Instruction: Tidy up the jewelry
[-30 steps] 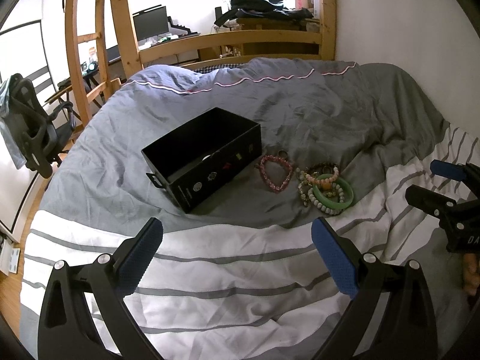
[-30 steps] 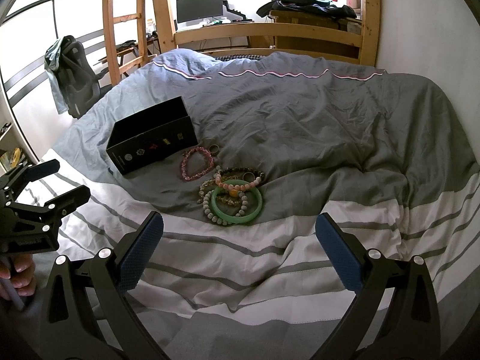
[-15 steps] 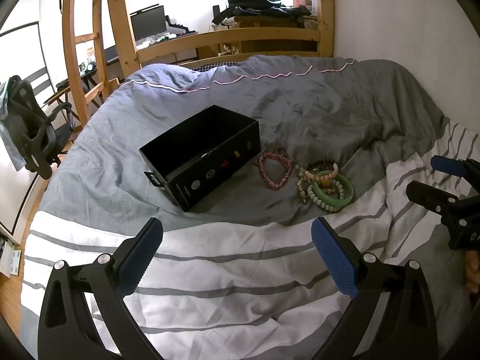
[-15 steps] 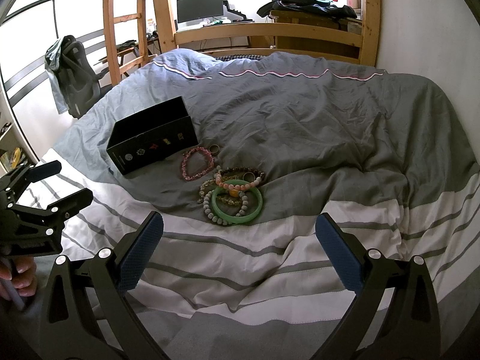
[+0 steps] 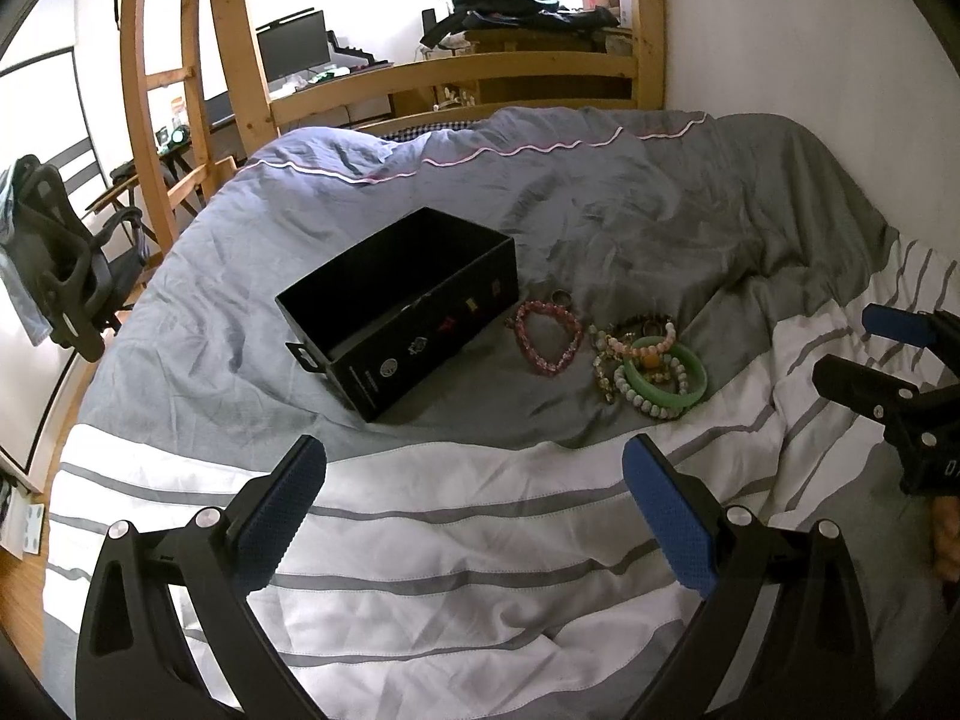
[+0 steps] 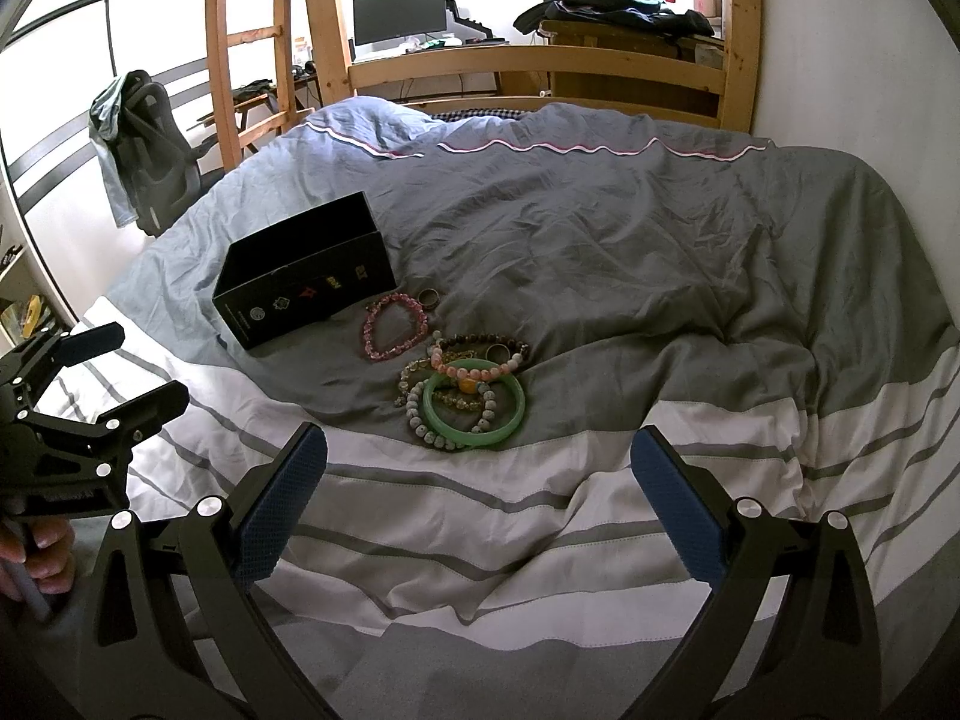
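Observation:
An open black box [image 5: 399, 306] [image 6: 303, 291] sits on the grey duvet. Right of it lie a pink bead bracelet [image 5: 547, 337] [image 6: 393, 325], a small ring [image 6: 428, 298], and a pile of bead bracelets with a green bangle [image 5: 666, 373] [image 6: 474, 405] on top. My left gripper [image 5: 474, 501] is open and empty, over the striped blanket in front of the box; it also shows in the right wrist view [image 6: 114, 366]. My right gripper [image 6: 477, 489] is open and empty, just short of the green bangle; it shows at the right edge of the left wrist view [image 5: 870, 348].
A white blanket with grey stripes [image 6: 540, 516] covers the near part of the bed. A wooden bed frame and ladder [image 5: 180, 120] stand at the far end. An office chair [image 6: 150, 138] stands left of the bed. The wall [image 6: 852, 60] runs along the right.
The left gripper has drifted slightly forward toward the box. The right gripper has barely moved. Both stay open and empty.

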